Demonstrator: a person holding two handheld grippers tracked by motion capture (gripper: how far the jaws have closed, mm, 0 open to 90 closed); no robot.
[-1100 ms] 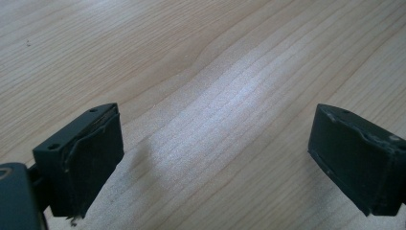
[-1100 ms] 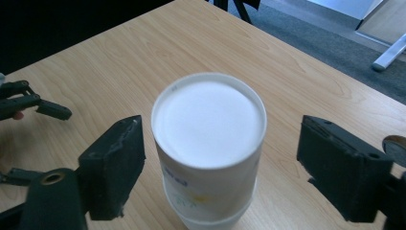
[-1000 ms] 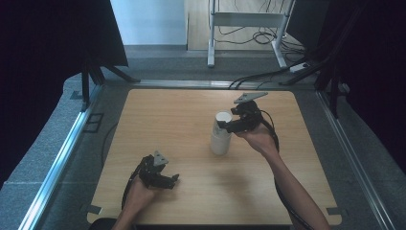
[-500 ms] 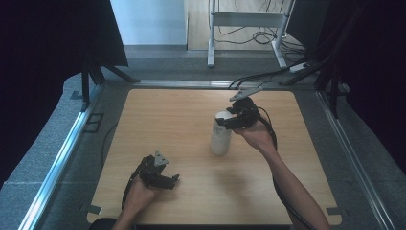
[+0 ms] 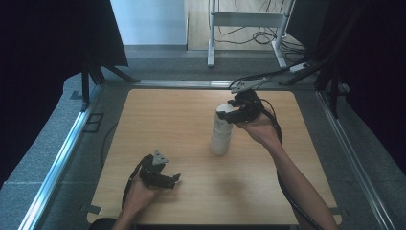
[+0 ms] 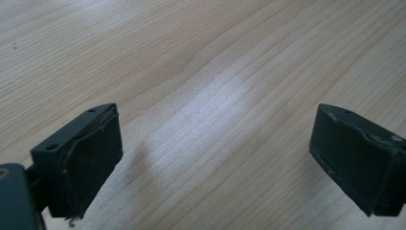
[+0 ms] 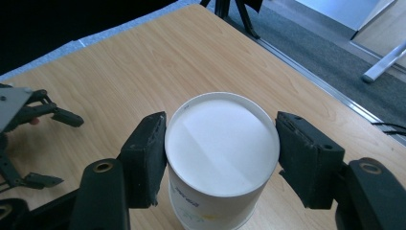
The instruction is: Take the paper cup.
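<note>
In the right gripper view the cup (image 7: pixel 221 158) is cut off at the six o'clock edge, so its foot and the print on its side cannot be read. Whether the right gripper (image 7: pixel 221 143) actually touches the cup's wall cannot be told. In the high view the person's forearms leave at six o'clock.

Soft glare, dark surrounds, mild blur

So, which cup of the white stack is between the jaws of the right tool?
The top cup, upside down, flat base upward: the right tool has a jaw at each side. The rest of the stack stands below.
</note>
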